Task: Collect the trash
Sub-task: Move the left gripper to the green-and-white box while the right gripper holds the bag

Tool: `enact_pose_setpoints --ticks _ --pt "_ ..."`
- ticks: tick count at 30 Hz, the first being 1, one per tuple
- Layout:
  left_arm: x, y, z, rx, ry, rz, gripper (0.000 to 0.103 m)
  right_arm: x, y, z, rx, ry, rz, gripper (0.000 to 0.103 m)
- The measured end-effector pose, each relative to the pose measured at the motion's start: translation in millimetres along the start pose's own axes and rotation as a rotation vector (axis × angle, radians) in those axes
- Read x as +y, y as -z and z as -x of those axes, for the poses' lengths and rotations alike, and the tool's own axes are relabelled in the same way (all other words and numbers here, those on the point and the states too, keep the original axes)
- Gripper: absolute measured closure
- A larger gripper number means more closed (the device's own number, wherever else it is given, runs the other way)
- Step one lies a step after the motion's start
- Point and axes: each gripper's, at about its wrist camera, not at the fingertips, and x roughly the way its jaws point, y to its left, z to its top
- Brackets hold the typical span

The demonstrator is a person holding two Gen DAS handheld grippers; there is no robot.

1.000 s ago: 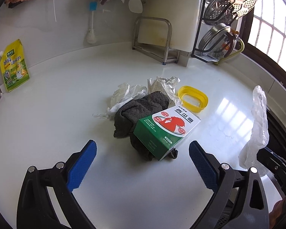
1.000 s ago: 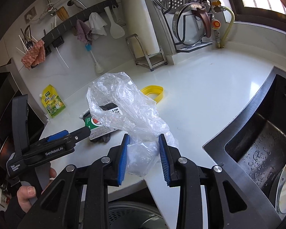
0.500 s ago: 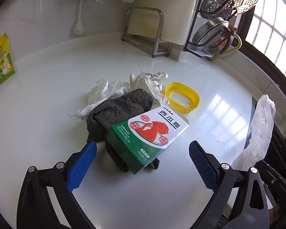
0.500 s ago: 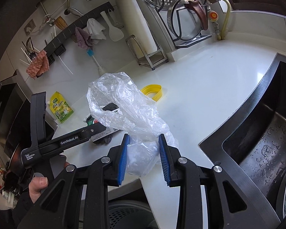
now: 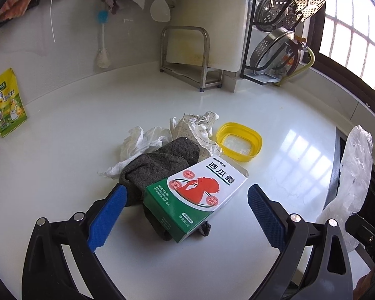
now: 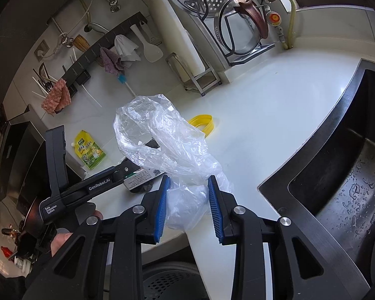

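A: Closer now, the left claw (image 5: 185, 215) is nearing the green-and-white cardboard box (image 5: 195, 195); its jaws are standing wide, holding nothing.

B: And that box is leaning on the dark grey cloth (image 5: 160, 162) on the white worktop (image 5: 62, 175), beside crumpled white paper (image 5: 140, 142) and a yellow plastic tub (image 5: 240, 142)?

A: Yes; the right claw (image 6: 187, 210) is pinching the clear plastic bag (image 6: 162, 140), jaws nearly closed, probably keeping it ready for the trash.
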Motion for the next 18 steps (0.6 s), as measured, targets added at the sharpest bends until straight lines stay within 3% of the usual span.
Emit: enact_pose_setpoints --ticks 4,9,15,18 --pt "-2.7 -2.3 -5.5 0.001 -0.009 -0.034 0.007 -0.6 0.4 0.8 0.000 -0.007 -0.001 0.073" --pt "-5.3 0.6 -17.2 0.061 0.015 -0.056 0.007 -1.9 -0.1 1.2 -0.002 -0.015 -0.006 0.073" --pt "-4.3 5.4 -12.3 0.085 0.141 -0.042 0.007 -3.6 -0.5 0.6 0.002 -0.026 -0.016 0.073" --pt "-5.2 10.4 -9.8 0.100 0.148 -0.027 0.007 -3.7 -0.5 0.8 0.002 -0.027 -0.017 0.073"
